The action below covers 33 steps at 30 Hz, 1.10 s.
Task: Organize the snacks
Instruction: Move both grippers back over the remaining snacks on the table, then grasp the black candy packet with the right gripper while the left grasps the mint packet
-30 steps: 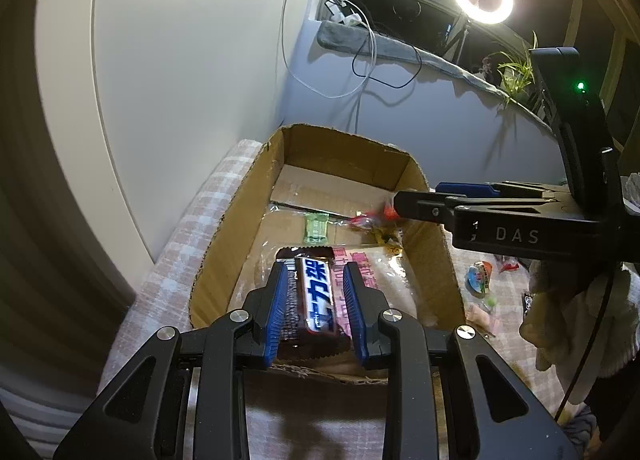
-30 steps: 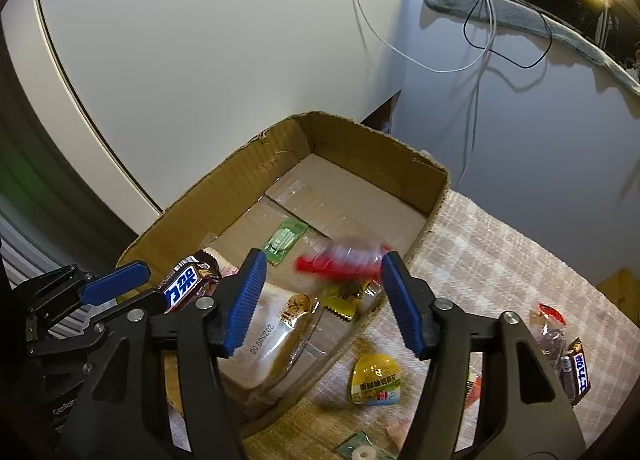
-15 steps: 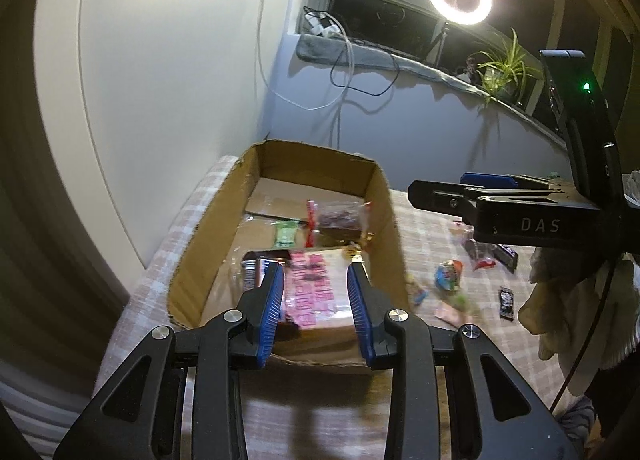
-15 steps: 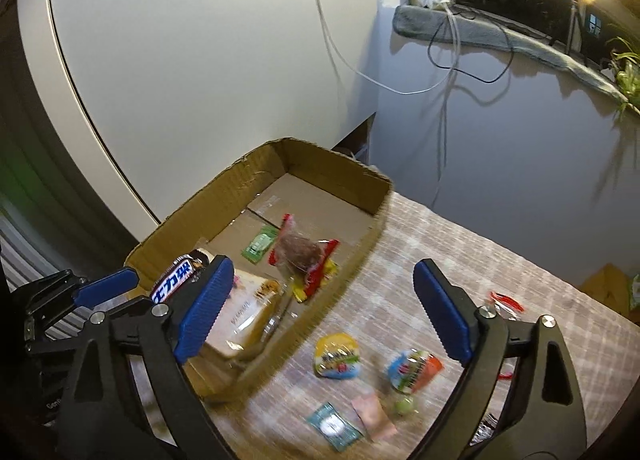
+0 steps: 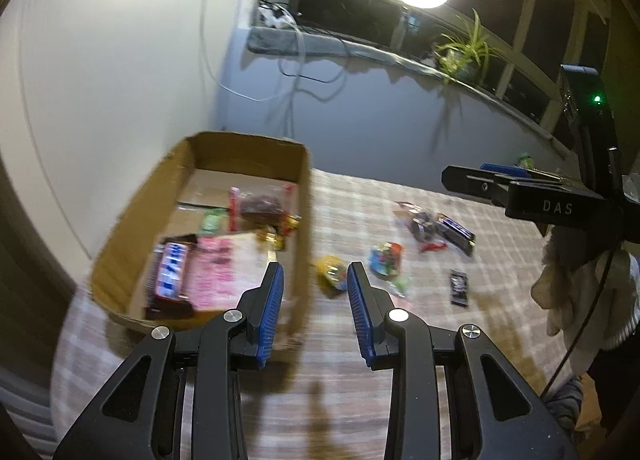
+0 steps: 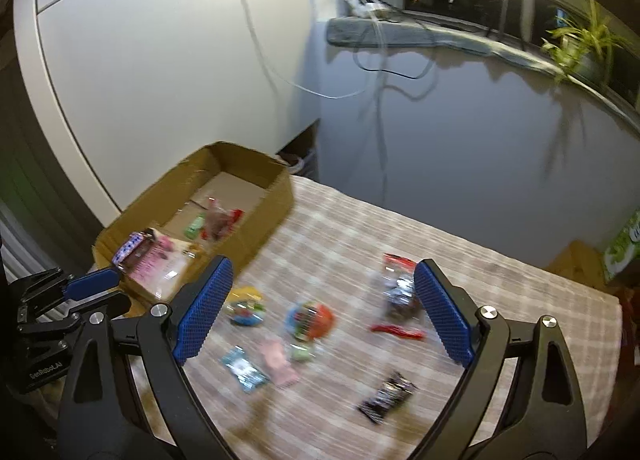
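A cardboard box (image 5: 132, 220) stands at the table's left, also seen in the right wrist view (image 6: 264, 228). In it lie a blue-and-white chocolate bar (image 5: 172, 276), a pink packet (image 5: 216, 280) and a red-edged clear bag (image 5: 260, 206). My left gripper (image 5: 316, 300) is open and empty, just outside the box's right wall. The right gripper (image 6: 320, 308) stands wide open with nothing in it, above loose snacks on the cloth: a yellow round pack (image 6: 244, 306), a colourful ball-shaped pack (image 6: 310, 318), a clear bag with red trim (image 6: 396, 292) and a black packet (image 6: 386, 400).
A checked cloth (image 6: 500, 284) covers the table, which sits in a corner against white walls. A teal packet (image 6: 244, 370) and a pink one (image 6: 278, 364) lie near the front. A gloved hand (image 5: 580, 292) holds the right gripper. A green carton (image 6: 624, 248) stands off the table's right end.
The left gripper let go of the chocolate bar, which now lies in the box. The right gripper dropped the red-edged bag there and opened wide. Both pulled back and right, over the loose snacks.
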### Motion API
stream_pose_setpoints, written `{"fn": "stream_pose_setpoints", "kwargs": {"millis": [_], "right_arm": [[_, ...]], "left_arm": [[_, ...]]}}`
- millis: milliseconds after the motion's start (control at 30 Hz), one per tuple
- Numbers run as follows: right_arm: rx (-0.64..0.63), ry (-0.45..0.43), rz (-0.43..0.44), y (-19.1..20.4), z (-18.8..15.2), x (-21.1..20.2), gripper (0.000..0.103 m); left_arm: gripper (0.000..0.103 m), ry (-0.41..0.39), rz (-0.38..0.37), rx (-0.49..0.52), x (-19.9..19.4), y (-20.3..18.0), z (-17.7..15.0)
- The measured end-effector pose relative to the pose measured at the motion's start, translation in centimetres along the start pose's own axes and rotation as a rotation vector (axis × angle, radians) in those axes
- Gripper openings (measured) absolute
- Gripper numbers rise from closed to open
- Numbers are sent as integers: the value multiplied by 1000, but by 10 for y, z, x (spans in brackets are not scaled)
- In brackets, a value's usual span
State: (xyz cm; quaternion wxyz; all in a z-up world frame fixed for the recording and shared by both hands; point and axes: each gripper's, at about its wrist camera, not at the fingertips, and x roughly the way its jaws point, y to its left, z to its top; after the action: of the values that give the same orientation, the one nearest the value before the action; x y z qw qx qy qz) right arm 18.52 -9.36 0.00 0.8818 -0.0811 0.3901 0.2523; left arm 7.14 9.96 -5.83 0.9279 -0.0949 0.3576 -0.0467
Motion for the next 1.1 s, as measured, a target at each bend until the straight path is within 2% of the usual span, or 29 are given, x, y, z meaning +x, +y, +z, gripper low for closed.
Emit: {"fn": "stream_pose_setpoints", "kwargs": {"millis": [167, 333, 567, 700, 767, 900, 967, 1100], "right_arm": [[12, -14, -47, -34, -16, -10, 94], [19, 43, -56, -54, -40, -11, 94], [60, 160, -41, -55, -83, 10, 94], [97, 194, -26, -56, -100, 22, 94], [118, 205, -23, -58, -104, 27, 93], [142, 219, -18, -59, -106, 35, 89], [149, 224, -14, -59, -106, 39, 87], [150, 242, -13, -56, -105, 49, 73]], "left_arm": [[32, 40, -49, 39, 11, -27, -9], [32, 95, -91, 48, 26, -45, -21], [32, 179, -97, 66, 49, -56, -40], [32, 197, -66, 95, 61, -59, -45], [42, 201, -46, 107, 67, -60, -45], [48, 209, -22, 134, 77, -61, -47], [59, 212, -8, 146, 83, -61, -48], [60, 216, 8, 153, 91, -60, -50]]}}
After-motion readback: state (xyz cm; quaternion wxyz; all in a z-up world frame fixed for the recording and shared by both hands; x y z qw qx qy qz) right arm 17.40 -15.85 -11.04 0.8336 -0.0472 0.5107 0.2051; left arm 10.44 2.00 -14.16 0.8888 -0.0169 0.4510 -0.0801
